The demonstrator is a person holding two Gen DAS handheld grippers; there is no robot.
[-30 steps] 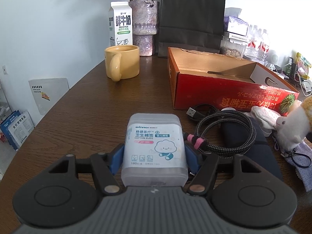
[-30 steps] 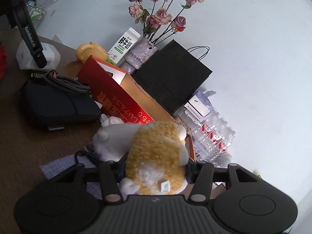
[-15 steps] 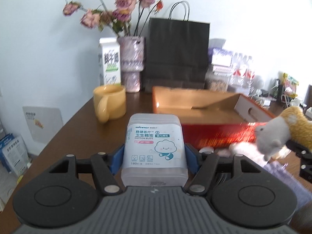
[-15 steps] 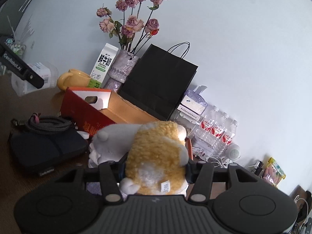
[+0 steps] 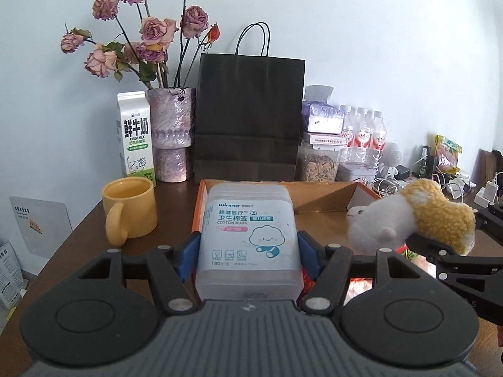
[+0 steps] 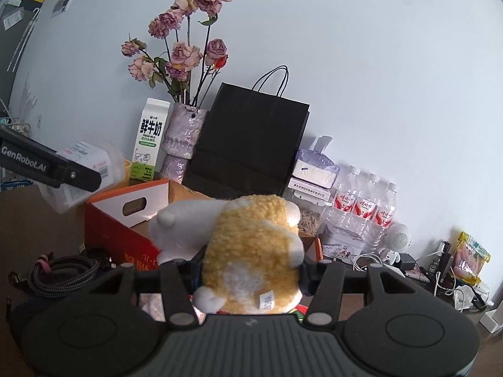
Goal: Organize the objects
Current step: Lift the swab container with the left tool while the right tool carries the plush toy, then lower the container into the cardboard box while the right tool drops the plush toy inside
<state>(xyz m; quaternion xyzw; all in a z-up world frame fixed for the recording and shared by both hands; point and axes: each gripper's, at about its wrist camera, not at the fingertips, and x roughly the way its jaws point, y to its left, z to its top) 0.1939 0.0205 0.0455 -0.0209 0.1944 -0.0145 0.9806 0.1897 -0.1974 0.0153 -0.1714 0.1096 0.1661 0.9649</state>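
Observation:
My left gripper is shut on a clear cotton bud box and holds it in the air at the near edge of the open red cardboard box. My right gripper is shut on a yellow and white plush toy, lifted above the table beside the red cardboard box. The plush toy shows at the right of the left wrist view. The cotton bud box shows at the left of the right wrist view.
A yellow mug, a milk carton, a vase of dried roses and a black paper bag stand at the back. Water bottles and clutter fill the right. A coiled cable lies on a dark pouch.
Both grippers have risen from the table with their objects. The cotton bud box now sits at the red box's near edge, and the plush toy has moved closer to the box.

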